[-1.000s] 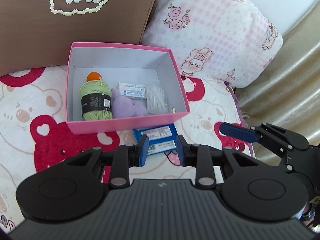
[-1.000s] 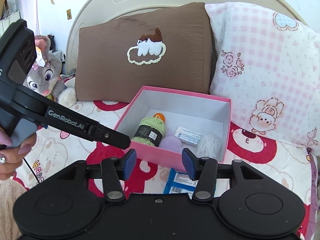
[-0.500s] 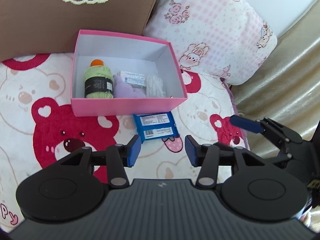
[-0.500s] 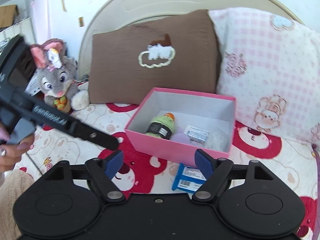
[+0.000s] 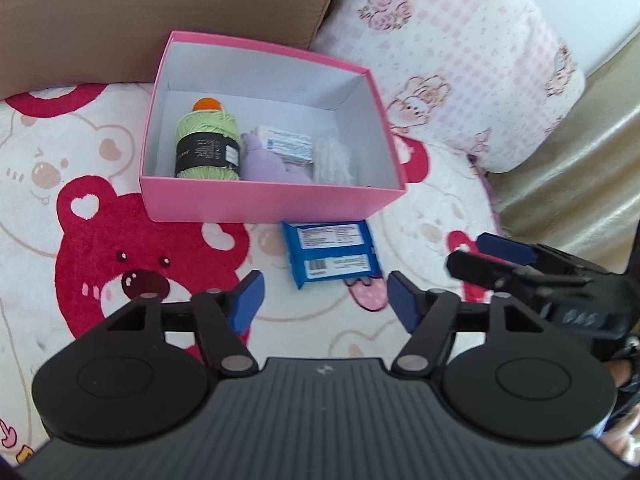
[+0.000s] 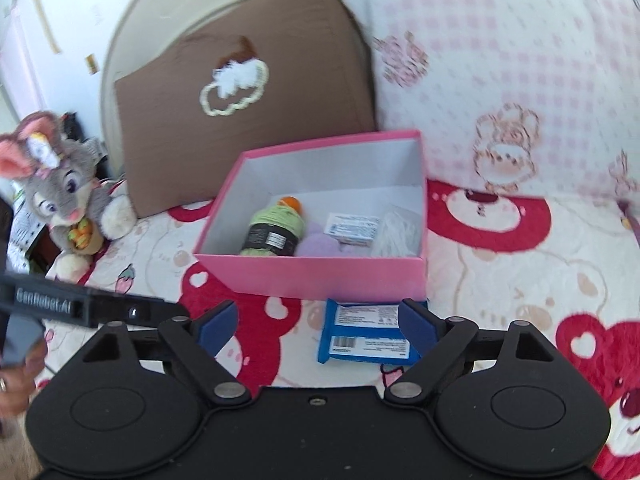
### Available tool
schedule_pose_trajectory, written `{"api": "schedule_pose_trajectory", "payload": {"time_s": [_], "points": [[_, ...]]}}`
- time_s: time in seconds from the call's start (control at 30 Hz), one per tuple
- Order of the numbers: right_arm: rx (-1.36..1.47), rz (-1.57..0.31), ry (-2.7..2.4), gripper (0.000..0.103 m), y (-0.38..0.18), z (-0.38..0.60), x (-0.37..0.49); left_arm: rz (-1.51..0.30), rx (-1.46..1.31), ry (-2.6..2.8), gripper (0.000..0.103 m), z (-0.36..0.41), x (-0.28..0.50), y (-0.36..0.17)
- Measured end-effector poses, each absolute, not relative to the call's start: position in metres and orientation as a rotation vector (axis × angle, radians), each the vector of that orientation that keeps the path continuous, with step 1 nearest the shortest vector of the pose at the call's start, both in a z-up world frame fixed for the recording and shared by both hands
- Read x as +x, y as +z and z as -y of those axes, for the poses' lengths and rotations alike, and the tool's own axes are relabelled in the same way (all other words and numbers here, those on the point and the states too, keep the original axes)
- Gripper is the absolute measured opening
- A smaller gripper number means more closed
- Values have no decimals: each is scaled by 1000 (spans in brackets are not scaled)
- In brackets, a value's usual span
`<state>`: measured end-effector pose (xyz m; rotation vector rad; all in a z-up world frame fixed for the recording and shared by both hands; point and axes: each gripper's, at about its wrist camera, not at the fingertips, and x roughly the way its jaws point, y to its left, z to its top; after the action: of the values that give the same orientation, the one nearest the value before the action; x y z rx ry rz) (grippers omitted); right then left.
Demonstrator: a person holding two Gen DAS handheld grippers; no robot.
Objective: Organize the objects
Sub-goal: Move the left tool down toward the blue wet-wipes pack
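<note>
A pink box (image 5: 264,202) (image 6: 320,276) sits on the bear-print blanket. It holds green yarn (image 5: 206,142) (image 6: 276,228), a purple soft item (image 5: 266,166), a small white carton (image 5: 286,144) (image 6: 352,227) and a clear bag (image 5: 334,158). A blue packet (image 5: 330,254) (image 6: 364,336) lies on the blanket just in front of the box. My left gripper (image 5: 324,300) is open and empty, just short of the packet. My right gripper (image 6: 316,324) is open and empty, with its right fingertip over the packet's right end.
A brown pillow (image 6: 248,80) and a pink checked pillow (image 5: 448,56) (image 6: 508,60) stand behind the box. A grey plush rabbit (image 6: 60,196) sits at the far left. The bed's right edge (image 5: 568,168) drops off beside the checked pillow.
Both grippers have opened wider. The left gripper pulled back and up from the packet. The right gripper moved forward and down toward the packet.
</note>
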<state>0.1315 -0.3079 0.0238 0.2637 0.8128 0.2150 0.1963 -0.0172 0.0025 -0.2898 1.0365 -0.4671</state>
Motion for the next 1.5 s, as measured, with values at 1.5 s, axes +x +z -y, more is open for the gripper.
{"api": "schedule_pose_trajectory", "payload": {"time_s": [1.5], "points": [[378, -1000, -5, 86, -123, 329, 200, -962, -381, -505, 70, 62, 241, -167]]}}
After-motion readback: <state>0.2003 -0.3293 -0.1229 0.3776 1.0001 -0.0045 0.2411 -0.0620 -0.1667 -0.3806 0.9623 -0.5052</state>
